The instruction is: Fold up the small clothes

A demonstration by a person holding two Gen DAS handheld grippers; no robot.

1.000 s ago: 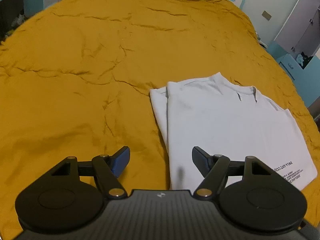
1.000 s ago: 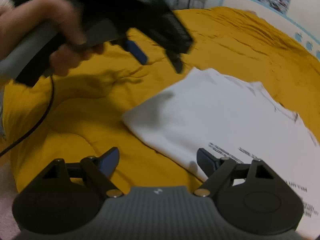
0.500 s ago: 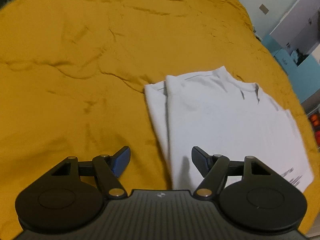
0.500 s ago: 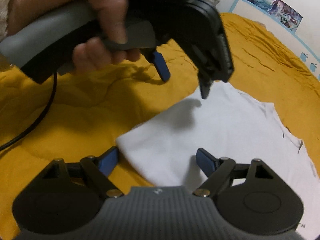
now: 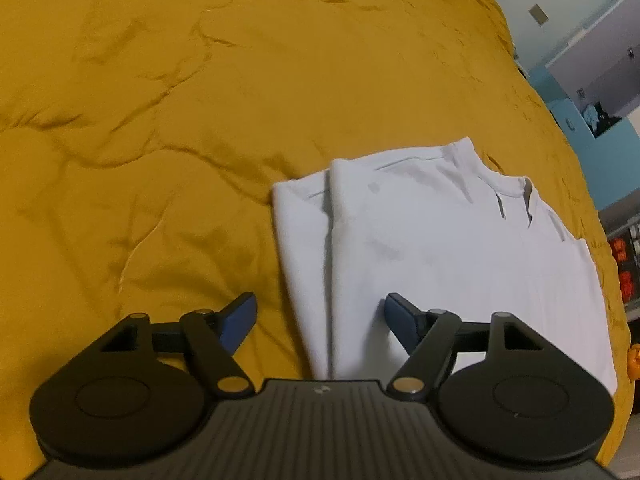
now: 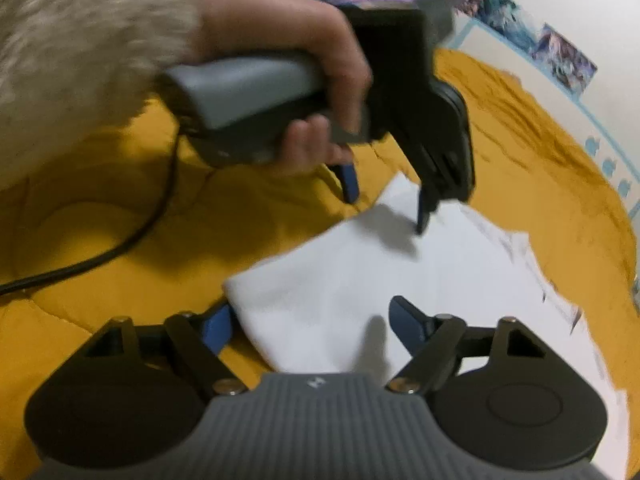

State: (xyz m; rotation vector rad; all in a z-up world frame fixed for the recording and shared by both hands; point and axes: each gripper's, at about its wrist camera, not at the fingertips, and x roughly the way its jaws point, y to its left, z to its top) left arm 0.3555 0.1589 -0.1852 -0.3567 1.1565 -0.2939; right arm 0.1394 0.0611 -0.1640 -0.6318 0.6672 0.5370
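On the bed, spread over a wrinkled mustard-yellow bedspread [image 5: 168, 128], lay a partly folded white cotton T-shirt [image 5: 440, 248], its sleeves turned in and its collar pointing away from the left wrist camera. The left gripper [image 5: 320, 316], black with blue-padded tips, hung low over the shirt's left folded edge. Its jaws stood wide and were opening a little further; one tip hung over bare bedspread, the other over white cloth, with the shirt's edge between them and neither pad pressing on it.

From the right wrist view, the right gripper [image 6: 310, 318] hovered at the shirt's near corner [image 6: 248, 292]. Its jaws were closing but not yet on the cloth: the corner sat between them, one tip beside the hem over the bedspread and the other above the fabric. Beyond it, a person's hand [image 6: 316, 80] with a fuzzy pale sleeve [image 6: 80, 32] held the left gripper's grey handle, and a black cable [image 6: 104, 256] trailed across the bedspread. Posters [image 6: 560, 56] lined the far wall.
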